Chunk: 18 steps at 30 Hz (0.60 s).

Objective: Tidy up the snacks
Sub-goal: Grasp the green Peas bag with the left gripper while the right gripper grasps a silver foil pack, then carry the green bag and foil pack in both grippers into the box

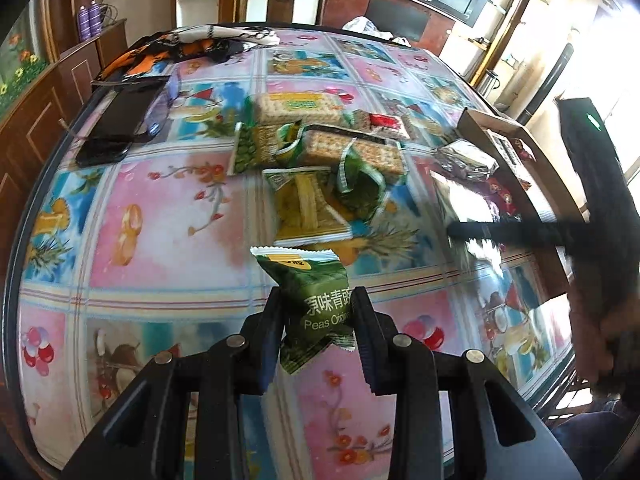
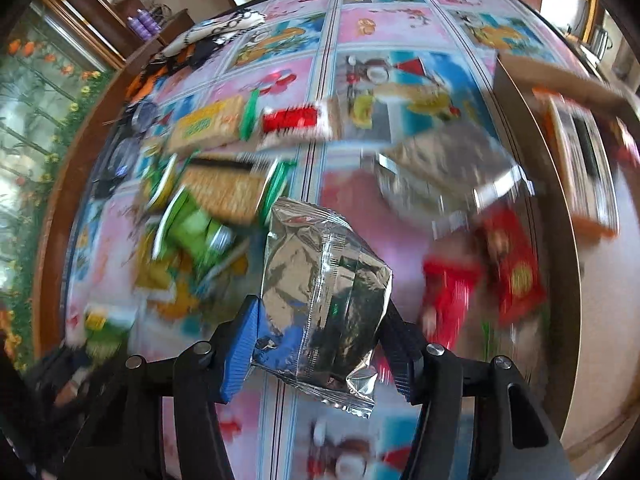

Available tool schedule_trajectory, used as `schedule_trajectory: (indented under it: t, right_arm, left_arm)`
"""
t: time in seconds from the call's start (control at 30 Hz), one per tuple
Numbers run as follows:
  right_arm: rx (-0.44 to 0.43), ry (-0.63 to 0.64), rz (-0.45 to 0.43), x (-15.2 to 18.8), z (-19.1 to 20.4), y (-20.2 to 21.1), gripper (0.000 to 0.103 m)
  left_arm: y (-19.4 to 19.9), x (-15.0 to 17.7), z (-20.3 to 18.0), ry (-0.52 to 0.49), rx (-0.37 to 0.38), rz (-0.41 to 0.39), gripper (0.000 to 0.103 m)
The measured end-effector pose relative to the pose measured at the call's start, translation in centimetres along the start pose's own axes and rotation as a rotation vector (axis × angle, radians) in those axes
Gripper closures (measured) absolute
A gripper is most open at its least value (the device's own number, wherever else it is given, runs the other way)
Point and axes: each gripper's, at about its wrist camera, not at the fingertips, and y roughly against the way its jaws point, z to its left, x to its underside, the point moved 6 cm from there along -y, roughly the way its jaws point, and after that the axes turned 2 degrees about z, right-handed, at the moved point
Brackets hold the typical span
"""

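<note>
My left gripper is shut on a small green pea packet and holds it above the table. My right gripper is shut on a silver foil packet, also held above the table. A pile of cracker packs and green snack packets lies in the middle of the table; it also shows in the right wrist view. A cardboard box at the right edge holds red packets and another silver packet. The right hand-held gripper shows blurred in the left wrist view.
The round table has a patterned floral cloth. A phone and a dark tablet lie at the far left, with a patterned cloth behind them. A white bag sits at the far edge. Wooden cabinets surround the table.
</note>
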Motion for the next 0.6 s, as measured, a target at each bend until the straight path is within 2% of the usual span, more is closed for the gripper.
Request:
schedule_trajectory:
  t: [0.17,0.33,0.6]
  right_arm:
    - [-0.05,0.04,-0.026,3.3,0.7,1.7,0.04]
    - [-0.045,0.085,-0.104,3.7,0.6,4.6,0.04]
    - [-0.049,0.112,-0.133,4.9,0.0,6.7,0.04]
  left_arm:
    - [-0.4,-0.9,-2.1,-0.035,0.022,-0.003,0.071]
    - [-0.6,-1.3,-4.4,-0.081,0.043,-0.009,0.071]
    - [-0.9,-1.5,-6.7,-0.1,0.07,-0.014,0.071]
